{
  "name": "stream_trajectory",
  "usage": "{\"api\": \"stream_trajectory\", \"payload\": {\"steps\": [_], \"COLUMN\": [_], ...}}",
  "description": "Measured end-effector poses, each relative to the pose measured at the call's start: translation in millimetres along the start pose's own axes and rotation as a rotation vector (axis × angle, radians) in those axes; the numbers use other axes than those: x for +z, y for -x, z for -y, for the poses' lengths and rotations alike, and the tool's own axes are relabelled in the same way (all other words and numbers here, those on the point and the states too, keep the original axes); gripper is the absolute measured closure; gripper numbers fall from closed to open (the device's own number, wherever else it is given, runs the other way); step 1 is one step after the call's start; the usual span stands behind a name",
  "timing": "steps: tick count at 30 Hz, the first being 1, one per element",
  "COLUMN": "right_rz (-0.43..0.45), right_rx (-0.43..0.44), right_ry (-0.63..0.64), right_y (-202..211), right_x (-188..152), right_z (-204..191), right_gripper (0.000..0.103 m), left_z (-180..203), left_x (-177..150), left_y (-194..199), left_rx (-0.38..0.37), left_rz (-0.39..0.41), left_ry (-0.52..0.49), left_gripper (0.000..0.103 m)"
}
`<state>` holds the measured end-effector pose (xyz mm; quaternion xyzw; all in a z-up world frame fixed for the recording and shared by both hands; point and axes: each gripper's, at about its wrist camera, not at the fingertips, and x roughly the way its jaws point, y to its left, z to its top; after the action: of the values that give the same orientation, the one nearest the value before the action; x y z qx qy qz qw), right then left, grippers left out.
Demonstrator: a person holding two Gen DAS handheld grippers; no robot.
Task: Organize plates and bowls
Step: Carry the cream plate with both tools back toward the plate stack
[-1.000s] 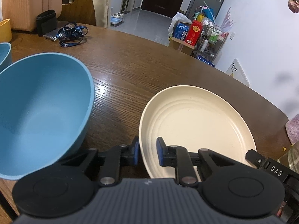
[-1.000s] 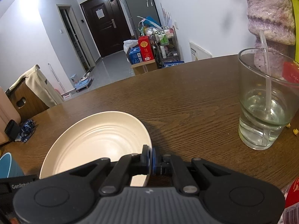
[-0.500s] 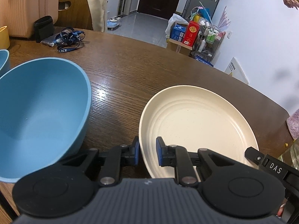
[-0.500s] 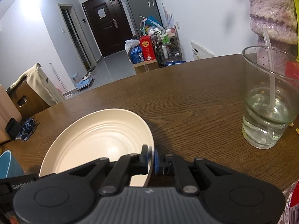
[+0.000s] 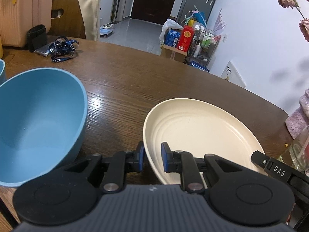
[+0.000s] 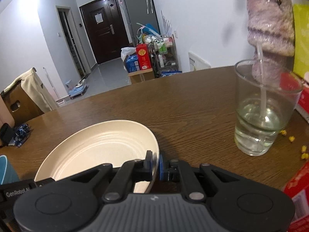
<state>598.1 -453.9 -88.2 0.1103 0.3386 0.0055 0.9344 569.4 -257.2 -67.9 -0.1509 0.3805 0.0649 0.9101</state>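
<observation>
Two grippers meet on one cream plate (image 5: pixel 200 133), which lies on the brown wooden table (image 5: pixel 139 81). Largest after the table is the blue bowl (image 5: pixel 38 116), standing to the left of the left gripper (image 5: pixel 152 156) and just beside its left finger, apart from the plate. The plate itself reaches forward and to the right from that gripper: its near left rim sits between the two blue pads (image 5: pixel 164 156), which stand a little apart, and a visible gap remains on each side of the rim, so the claw straddles the edge without pinching it. The right gripper (image 6: pixel 155 165) is clenched on the plate's near right rim, its pads pressed together with the thin edge caught between them; from there the plate spreads forward and to the left. A drinking glass (image 6: pixel 260 112) with some water and a straw stands ahead and to the right of the right gripper, well apart from the plate. A small blue lanyard (image 5: pixel 63 48) lies far ahead and to the left of the left gripper.
</observation>
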Motion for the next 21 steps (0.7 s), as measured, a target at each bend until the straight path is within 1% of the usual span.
{"api": "stream_trajectory", "payload": {"steps": [5, 11, 21], "right_rz": [0.017, 0.048, 0.115], "right_rx": [-0.004, -0.014, -0.021], "right_ry": [-0.007, -0.014, 0.003], "right_y": [8, 21, 49], "right_x": [-1, -6, -12], "right_z": [3, 8, 0], "right_gripper": [0.096, 0.096, 0.096], "left_z": [-2, 1, -7], "left_x": [0, -3, -9], "left_y": [4, 16, 34], "left_rx": [-0.025, -0.042, -0.057], "left_rz": [0.013, 0.058, 0.099], "left_ry": [-0.004, -0.033, -0.046], "left_gripper": [0.085, 0.085, 0.085]}}
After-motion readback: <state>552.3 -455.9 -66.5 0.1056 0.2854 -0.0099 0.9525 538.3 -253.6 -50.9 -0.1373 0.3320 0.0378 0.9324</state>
